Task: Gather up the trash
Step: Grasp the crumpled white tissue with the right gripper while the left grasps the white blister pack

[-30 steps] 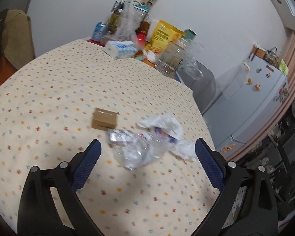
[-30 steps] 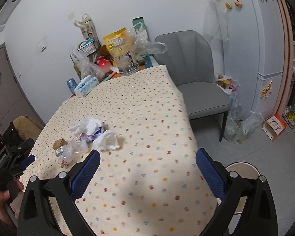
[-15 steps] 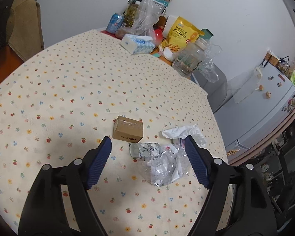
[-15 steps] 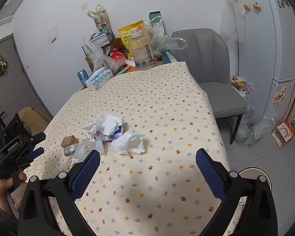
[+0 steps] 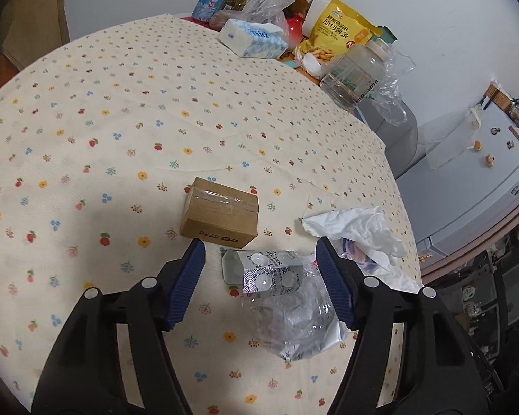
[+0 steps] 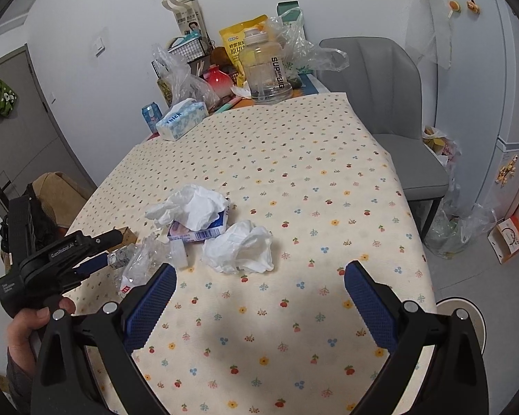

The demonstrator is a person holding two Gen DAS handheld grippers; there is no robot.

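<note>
The blister pack (image 5: 271,273) lies on the tabletop (image 5: 121,121) between the left claw (image 5: 261,259)'s closing jaws, not yet gripped, long axis across the gap; right claw (image 6: 259,287) wide open, empty, farther off

far table end: tissue pack (image 6: 180,119), blue can (image 6: 151,114), clear water jug (image 6: 265,66), yellow snack bag (image 6: 237,43) | right: grey chair (image 6: 391,103), fridge with magnets (image 6: 494,69) | covering table: floral tablecloth (image 6: 294,180)

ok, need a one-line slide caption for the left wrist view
Left gripper closing around a foil blister pack and clear wrapper, beside a small cardboard box.
</note>
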